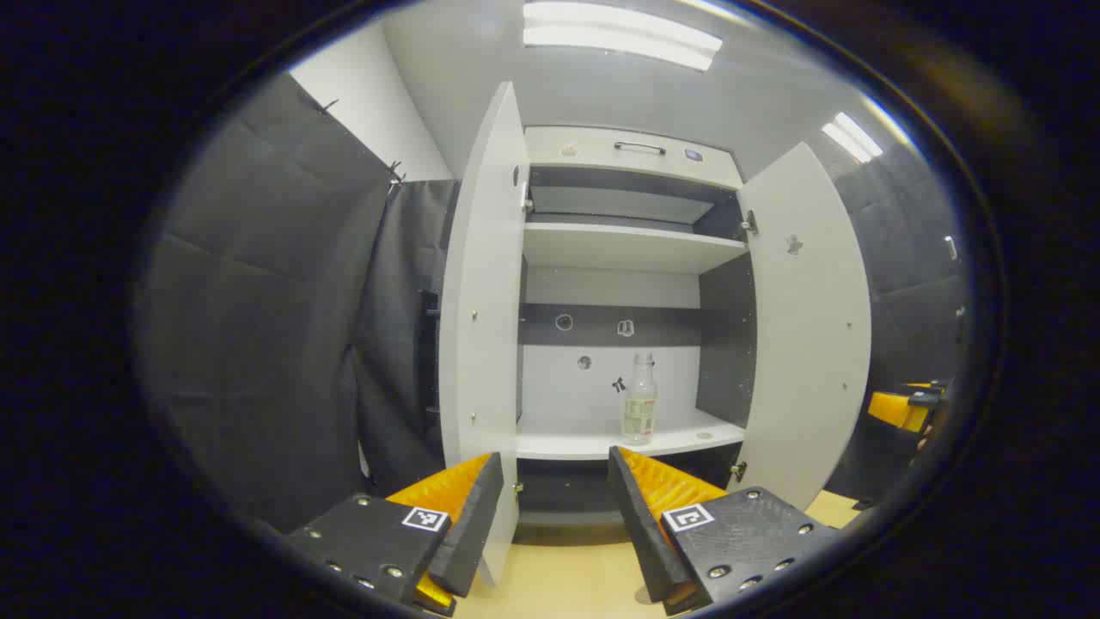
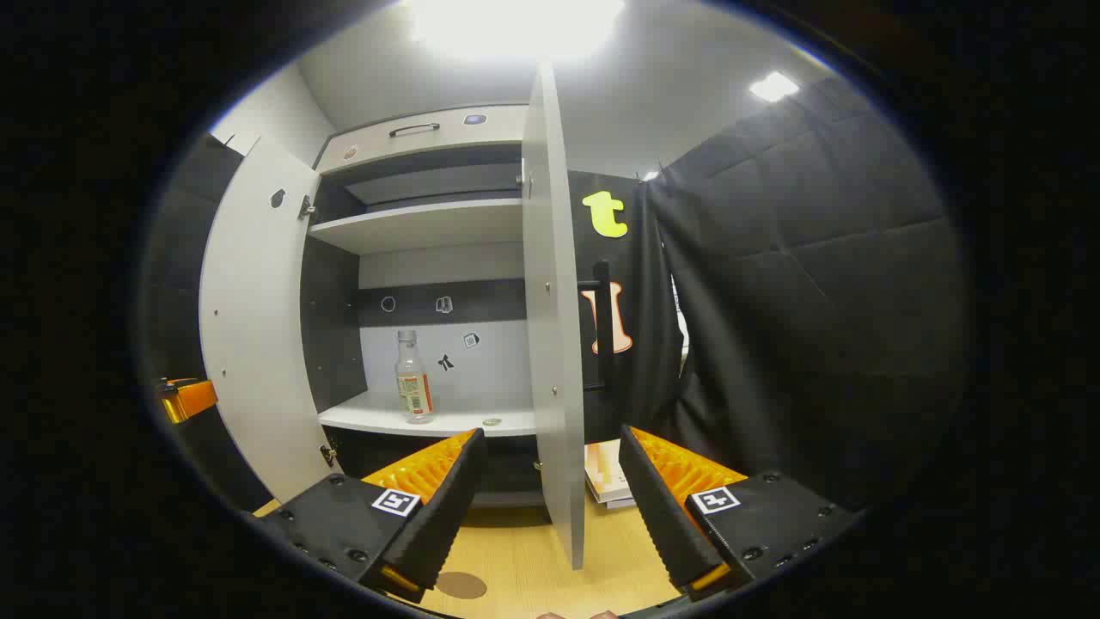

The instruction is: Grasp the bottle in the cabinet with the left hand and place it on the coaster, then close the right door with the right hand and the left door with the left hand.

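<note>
Bottle [image 1: 640, 397] clear, maybe plastic; cabinet doors [image 1: 478, 327] matt; tabletop [image 2: 524, 563] wood-look.

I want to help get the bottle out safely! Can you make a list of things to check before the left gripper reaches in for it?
1. Both cabinet doors open: left door and right door swung wide. Ok.
2. Bottle upright on the lower shelf. Ok.
3. Left gripper open and empty, fingers apart. Ok.
4. Path to bottle: nothing between gripper and bottle. Ok.
5. Coaster bare on the table, ready to receive. Ok.
6. Right gripper open, astride the right door's edge, away from the bottle. Ok.
</note>
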`<state>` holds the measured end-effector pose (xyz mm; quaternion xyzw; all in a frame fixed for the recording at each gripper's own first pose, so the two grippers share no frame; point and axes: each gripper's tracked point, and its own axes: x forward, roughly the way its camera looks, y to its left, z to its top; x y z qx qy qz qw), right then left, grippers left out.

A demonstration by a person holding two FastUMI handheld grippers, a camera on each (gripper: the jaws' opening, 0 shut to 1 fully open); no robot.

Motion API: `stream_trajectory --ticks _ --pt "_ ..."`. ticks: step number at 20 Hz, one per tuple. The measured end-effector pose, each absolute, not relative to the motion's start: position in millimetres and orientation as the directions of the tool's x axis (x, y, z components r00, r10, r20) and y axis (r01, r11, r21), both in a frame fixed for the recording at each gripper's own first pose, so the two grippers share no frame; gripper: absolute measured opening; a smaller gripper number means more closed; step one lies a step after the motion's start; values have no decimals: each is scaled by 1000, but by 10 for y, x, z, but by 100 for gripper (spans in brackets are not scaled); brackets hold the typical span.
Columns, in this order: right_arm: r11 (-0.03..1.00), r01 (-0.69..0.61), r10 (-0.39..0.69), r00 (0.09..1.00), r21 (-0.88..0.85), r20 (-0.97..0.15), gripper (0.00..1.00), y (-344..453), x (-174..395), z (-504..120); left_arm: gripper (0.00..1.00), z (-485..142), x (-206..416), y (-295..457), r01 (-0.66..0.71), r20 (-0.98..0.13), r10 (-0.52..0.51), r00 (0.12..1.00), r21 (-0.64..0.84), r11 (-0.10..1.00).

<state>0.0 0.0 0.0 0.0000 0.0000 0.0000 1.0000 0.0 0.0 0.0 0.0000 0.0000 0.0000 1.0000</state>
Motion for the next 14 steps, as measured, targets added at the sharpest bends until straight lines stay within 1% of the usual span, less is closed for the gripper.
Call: stream_trajectory --ticks 1,3,4,6,7,8,9,10,11,12,14 --pt "1000 -4 4 1000 -2 -1 94 17 3 -1 75 -27 -25 -2 0 -8 0 1000 19 1000" --pt "1000 -7 7 1000 -11 0 94 48 -7 4 75 -57 -74 -89 19 -20 -19 1000 37 999" --pt "1000 -15 15 1000 -12 -2 98 87 -9 -10 75 -77 -91 -126 28 -22 -27 999 40 999" --pt "1000 -26 26 1000 -9 -9 98 112 -8 -21 75 -96 -117 -191 40 -23 -39 999 40 998" --pt "1000 -30 30 999 -7 -13 98 122 -16 -29 80 -92 -123 -220 43 -23 -42 999 35 998" --pt "999 -32 31 999 -6 -16 98 130 -27 -32 75 -99 -136 -256 48 -21 -47 999 25 999" --pt "999 -31 31 999 -5 -16 98 120 -42 -28 75 -90 -137 -284 53 -17 -53 998 12 999" --pt "1000 -30 30 999 -7 -14 94 105 -43 -21 75 -96 -155 -307 56 -13 -56 998 -1 998" --pt "1000 -29 29 1000 -11 -13 94 93 -49 -21 75 -85 -173 -314 56 -8 -56 998 -14 998" --pt "1000 -27 27 999 -15 -18 98 78 -45 -41 75 -95 -171 -307 53 -6 -53 999 -25 998" --pt "999 -29 29 999 -14 -28 98 73 -49 -74 75 -127 -193 -278 42 -10 -42 999 -46 998"
